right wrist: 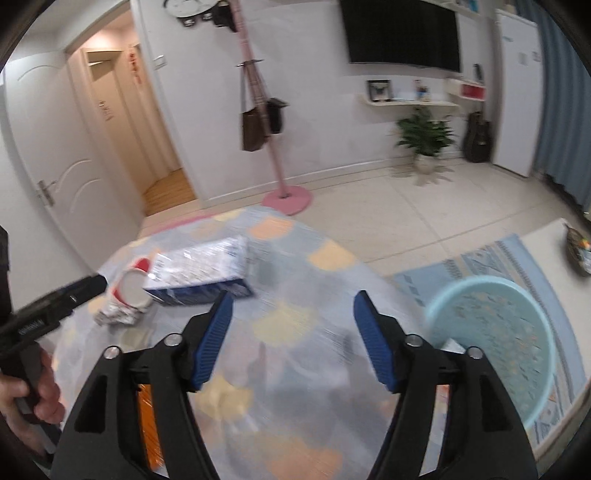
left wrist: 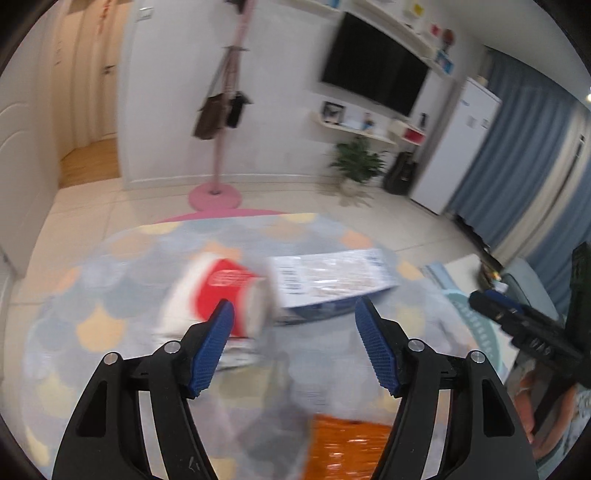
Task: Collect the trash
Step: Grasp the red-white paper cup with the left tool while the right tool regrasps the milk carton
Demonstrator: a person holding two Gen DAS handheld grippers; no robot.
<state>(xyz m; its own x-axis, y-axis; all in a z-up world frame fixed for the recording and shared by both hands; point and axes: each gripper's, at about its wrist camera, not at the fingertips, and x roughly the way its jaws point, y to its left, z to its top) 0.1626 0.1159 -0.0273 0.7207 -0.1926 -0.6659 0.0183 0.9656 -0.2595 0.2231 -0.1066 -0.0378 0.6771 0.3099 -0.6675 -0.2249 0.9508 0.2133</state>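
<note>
1. Trash lies on a round table (right wrist: 295, 280) with a pastel scale-pattern cover: an orange wrapper (left wrist: 347, 446), a red-and-white cup (left wrist: 221, 291) on its side, a crumpled wrapper (right wrist: 114, 314) and a blue-and-white box (left wrist: 332, 280).
2. The left gripper (left wrist: 293, 314) has its blue pads spread wide and holds nothing. The orange wrapper sits below it at 6 o'clock, the cup just past its left pad at 11 o'clock, and the box ahead at 12 to 1 o'clock, touching the cup.
3. The right gripper (right wrist: 291, 306) is likewise spread and empty. The box lies at 11 o'clock of it, the cup and crumpled wrapper further left at 10 o'clock.
4. A light blue basket (right wrist: 495, 347) stands on the floor rug at 3 o'clock of the right gripper, beside the table.
5. Further off at 12 o'clock stand a pink coat rack (right wrist: 273, 140) with bags, a potted plant (right wrist: 424, 136), and a wall-mounted TV (right wrist: 402, 33).
</note>
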